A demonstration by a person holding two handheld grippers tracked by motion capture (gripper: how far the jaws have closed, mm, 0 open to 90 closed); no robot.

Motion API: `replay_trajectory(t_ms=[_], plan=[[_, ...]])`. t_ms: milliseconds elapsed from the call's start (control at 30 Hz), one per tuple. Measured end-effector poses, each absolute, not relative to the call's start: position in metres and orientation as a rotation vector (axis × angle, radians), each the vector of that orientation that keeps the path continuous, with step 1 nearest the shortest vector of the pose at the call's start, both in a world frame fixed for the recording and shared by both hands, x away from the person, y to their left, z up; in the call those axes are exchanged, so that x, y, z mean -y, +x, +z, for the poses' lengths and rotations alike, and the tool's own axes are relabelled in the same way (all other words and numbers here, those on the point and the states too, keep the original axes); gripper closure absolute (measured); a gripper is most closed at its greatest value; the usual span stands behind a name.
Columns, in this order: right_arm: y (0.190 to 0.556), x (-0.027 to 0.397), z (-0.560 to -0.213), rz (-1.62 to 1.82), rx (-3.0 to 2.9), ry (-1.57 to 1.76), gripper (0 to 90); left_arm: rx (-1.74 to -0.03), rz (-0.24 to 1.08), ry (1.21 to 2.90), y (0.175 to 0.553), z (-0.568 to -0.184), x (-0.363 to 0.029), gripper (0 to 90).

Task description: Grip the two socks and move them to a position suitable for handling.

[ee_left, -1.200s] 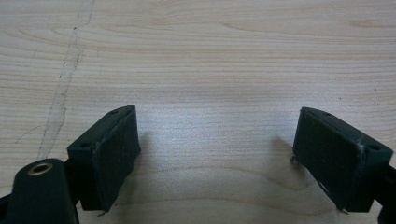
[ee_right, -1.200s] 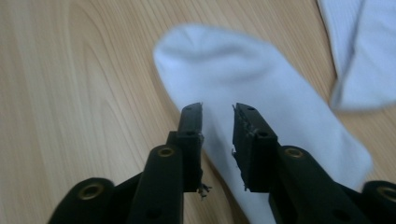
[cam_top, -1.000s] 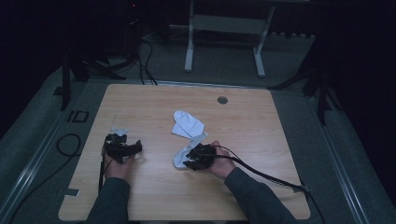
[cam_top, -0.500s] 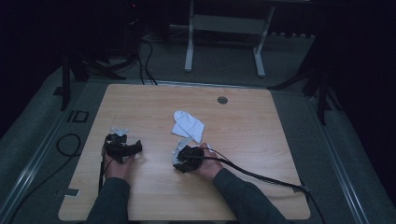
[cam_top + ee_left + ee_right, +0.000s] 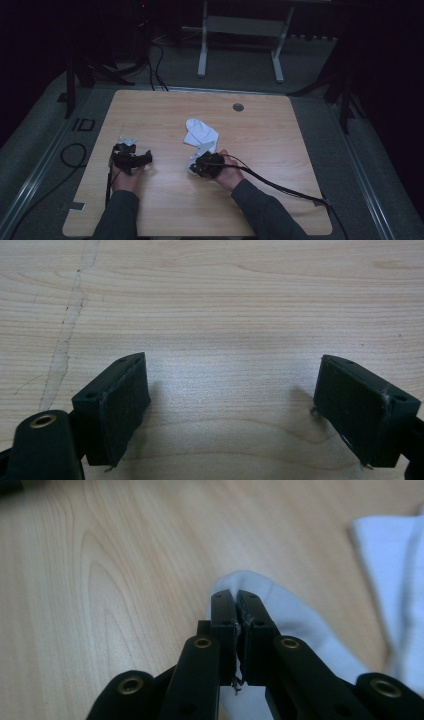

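wood table point(image 5: 280, 200) | grommet point(image 5: 238, 107) | prob. metal stand point(image 5: 240, 30) behind

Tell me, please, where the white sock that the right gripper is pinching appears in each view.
High view: the white sock lies mid-table, at the right gripper.
Left gripper view: bare wood between open jaws.
Right gripper view: the sock sits centre-right, its edge pinched by the closed jaws.
Shared landmark: the wooden table.

Right tool point(image 5: 196, 166): jaws had just been closing, ending pinched on the near edge of the white sock point(image 5: 280, 610) | Right hand: shifted leftward along the surface point(image 5: 280, 150) from its position a second earlier
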State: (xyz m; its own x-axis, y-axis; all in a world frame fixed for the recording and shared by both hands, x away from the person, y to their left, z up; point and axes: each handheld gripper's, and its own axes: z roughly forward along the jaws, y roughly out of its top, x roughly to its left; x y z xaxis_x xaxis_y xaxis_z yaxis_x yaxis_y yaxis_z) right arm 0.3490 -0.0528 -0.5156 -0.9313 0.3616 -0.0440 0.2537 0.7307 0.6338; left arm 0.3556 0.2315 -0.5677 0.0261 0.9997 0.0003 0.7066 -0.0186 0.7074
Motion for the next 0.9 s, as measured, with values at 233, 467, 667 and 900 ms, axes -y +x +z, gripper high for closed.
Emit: replay_trajectory(t_ms=[233, 467, 667, 900], plan=[[0.355, 0.1, -0.497, 1.013, -2.661, 0.641, 86.7, -1.733, 0.719, 1.779, 0.356, -0.568, -0.231, 14.5], [0.361, 0.136, -0.492, 1.013, -2.595, 0.737, 86.8, -1.733, 0.719, 1.778, 0.356, -0.568, -0.231, 14.5], [0.365, 0.172, -0.486, 0.999, -2.517, 0.825, 86.9, -1.733, 0.719, 1.779, 0.355, -0.568, -0.231, 14.5], [0.365, 0.209, -0.463, 1.019, -2.411, 0.893, 86.9, -1.733, 0.719, 1.779, 0.355, -0.568, -0.231, 14.5]])
